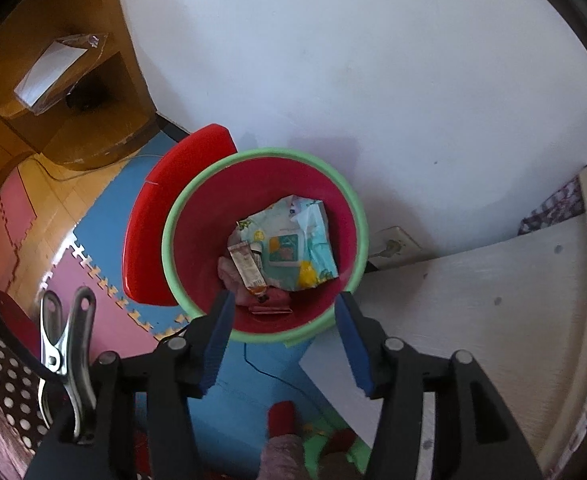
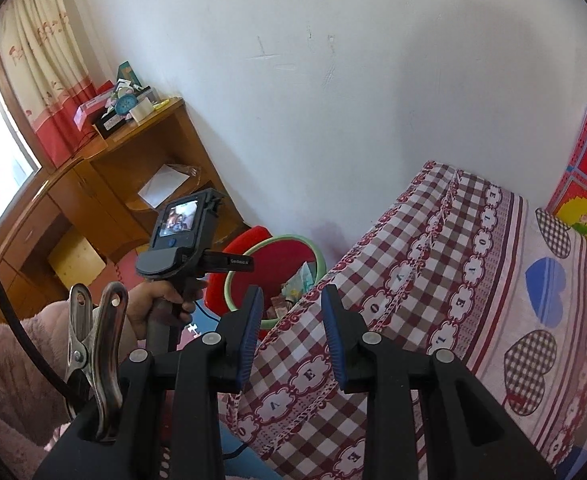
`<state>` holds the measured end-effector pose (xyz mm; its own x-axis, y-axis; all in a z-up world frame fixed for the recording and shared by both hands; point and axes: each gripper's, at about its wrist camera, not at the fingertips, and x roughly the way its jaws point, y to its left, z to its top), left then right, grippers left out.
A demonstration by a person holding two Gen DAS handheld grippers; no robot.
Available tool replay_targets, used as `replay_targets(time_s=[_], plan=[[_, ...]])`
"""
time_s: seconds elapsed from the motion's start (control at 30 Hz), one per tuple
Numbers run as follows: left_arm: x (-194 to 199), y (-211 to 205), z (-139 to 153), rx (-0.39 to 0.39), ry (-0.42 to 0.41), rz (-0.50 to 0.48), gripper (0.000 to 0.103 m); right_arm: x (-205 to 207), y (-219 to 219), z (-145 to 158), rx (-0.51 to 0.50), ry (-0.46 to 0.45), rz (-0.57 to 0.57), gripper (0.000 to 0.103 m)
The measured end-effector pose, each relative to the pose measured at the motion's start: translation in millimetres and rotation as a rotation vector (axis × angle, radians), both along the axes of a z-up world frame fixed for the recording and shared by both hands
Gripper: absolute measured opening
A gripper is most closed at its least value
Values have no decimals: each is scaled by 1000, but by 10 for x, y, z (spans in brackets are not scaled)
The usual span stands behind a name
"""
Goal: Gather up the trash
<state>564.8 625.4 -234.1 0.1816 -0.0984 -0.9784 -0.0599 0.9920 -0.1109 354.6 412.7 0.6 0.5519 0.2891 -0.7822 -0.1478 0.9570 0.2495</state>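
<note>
left gripper [image 1: 283, 308] fingers apart, empty | straight above red bin [image 1: 181, 236], trash [image 1: 289, 248] inside | right gripper [image 2: 291, 316] part-open, empty, over bed [image 2: 453, 300]

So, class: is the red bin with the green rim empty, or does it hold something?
Not empty. The left wrist view looks into the bin: a printed wrapper and a small tube lie at the bottom.

My left wrist camera looks almost straight down along its fingers into the red bin [image 1: 265, 240], close above its green rim. My right wrist camera sits farther back, angled down across the checked bedspread [image 2: 413, 300] toward the wall. Both views share that bin [image 2: 277, 264], the wooden desk [image 1: 33, 92] beside it, and the white wall [image 2: 333, 100].
</note>
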Motion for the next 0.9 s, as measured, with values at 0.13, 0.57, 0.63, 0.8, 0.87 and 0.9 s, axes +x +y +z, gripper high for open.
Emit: replay_targets(time_s=[0.13, 0.57, 0.63, 0.8, 0.87, 0.9], plan=[[-153, 26, 215, -22, -26, 27, 55, -27, 4, 3, 13, -4, -4, 31], [-783, 136, 889, 15, -95, 74, 55, -287, -62, 113, 53, -44, 9, 31], [-901, 135, 1012, 13, -106, 80, 55, -348, -90, 115, 67, -42, 12, 31], [-1179, 84, 1278, 11, -129, 91, 55, -523, -193, 147, 94, -51, 12, 31], [-1321, 29, 1415, 22, -149, 93, 55, -614, -260, 174, 105, -58, 13, 31], [-1398, -4, 1488, 23, -159, 93, 55, -652, -293, 181, 111, -59, 13, 31]])
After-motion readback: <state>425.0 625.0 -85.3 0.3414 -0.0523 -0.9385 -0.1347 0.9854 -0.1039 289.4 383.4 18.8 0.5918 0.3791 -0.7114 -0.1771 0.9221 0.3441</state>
